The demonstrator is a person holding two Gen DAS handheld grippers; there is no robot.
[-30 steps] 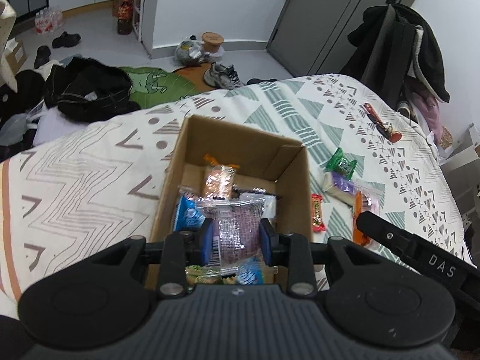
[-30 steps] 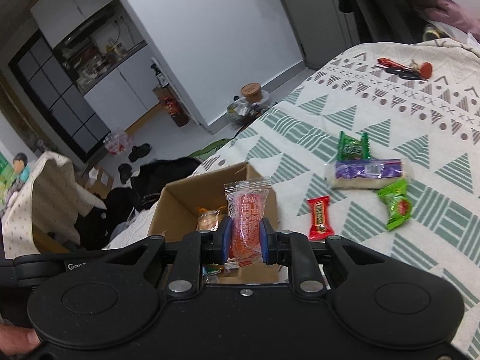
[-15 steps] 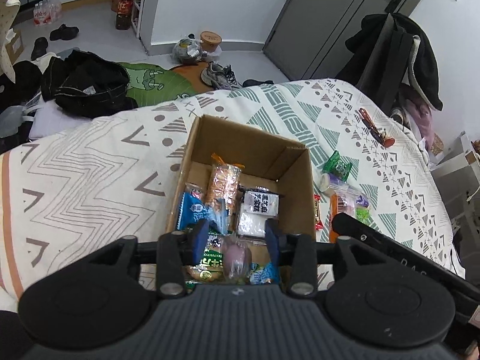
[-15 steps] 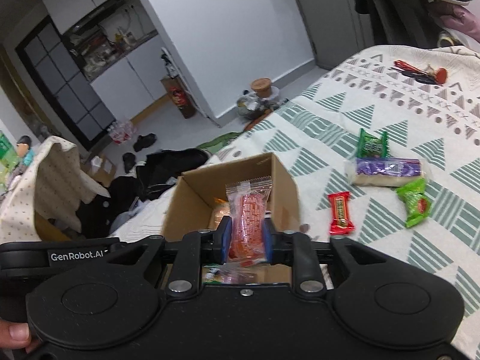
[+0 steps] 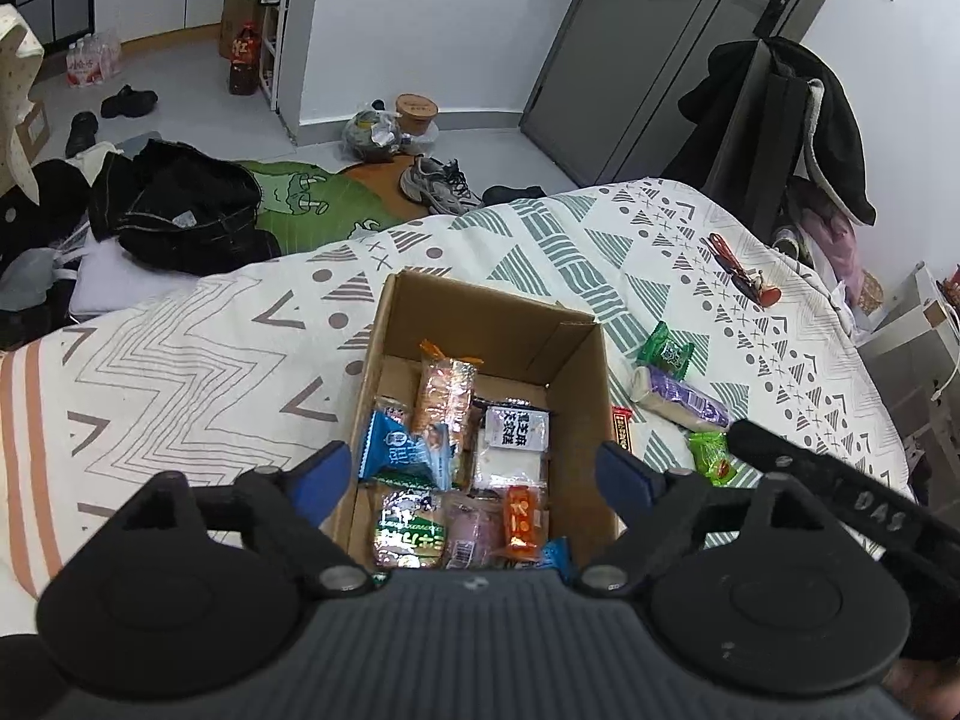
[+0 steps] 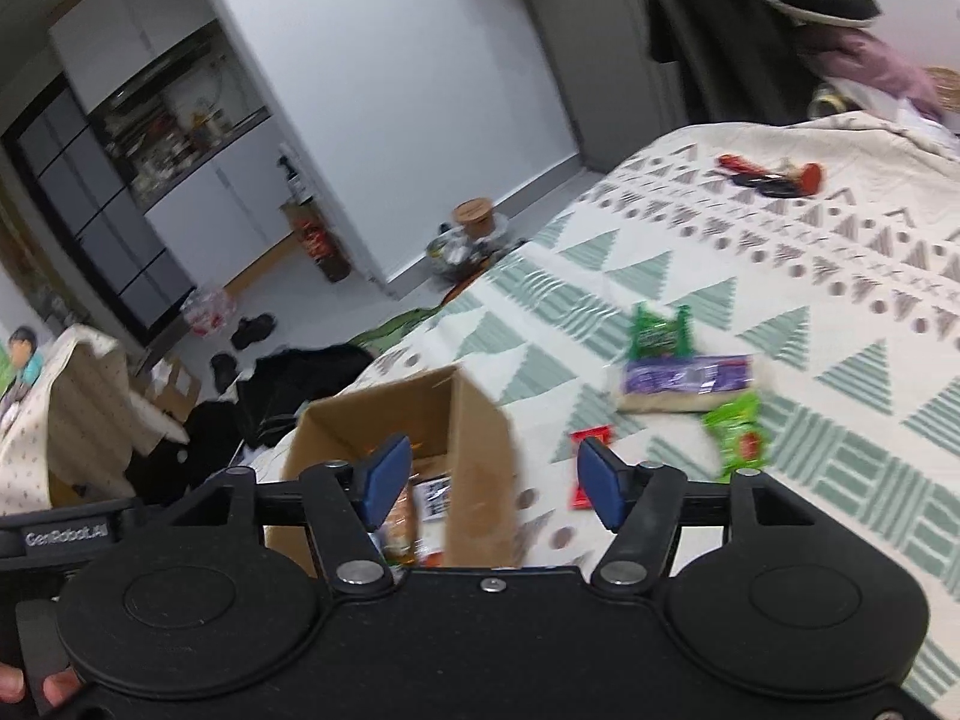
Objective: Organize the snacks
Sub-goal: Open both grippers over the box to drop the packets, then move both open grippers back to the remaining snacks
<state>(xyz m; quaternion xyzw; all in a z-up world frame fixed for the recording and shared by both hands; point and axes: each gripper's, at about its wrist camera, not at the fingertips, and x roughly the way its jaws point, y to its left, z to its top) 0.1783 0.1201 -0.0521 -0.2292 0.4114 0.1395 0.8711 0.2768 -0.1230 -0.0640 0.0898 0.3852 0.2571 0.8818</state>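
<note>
I see my left tool (image 5: 474, 474) wide and holding nothing above the cardboard box (image 5: 576, 354) of snacks on the bed (image 5: 180, 360). My right tool (image 6: 489, 480) is also wide and without load; the red bar (image 6: 585, 468) lies beside the box.

Snacks (image 5: 456, 450) in box (image 5: 591, 396); more on bedspread (image 5: 180, 360) right of it.

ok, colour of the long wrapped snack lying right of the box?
Purple wrapper over a pale beige bar; sharpest in the left wrist view.
</note>
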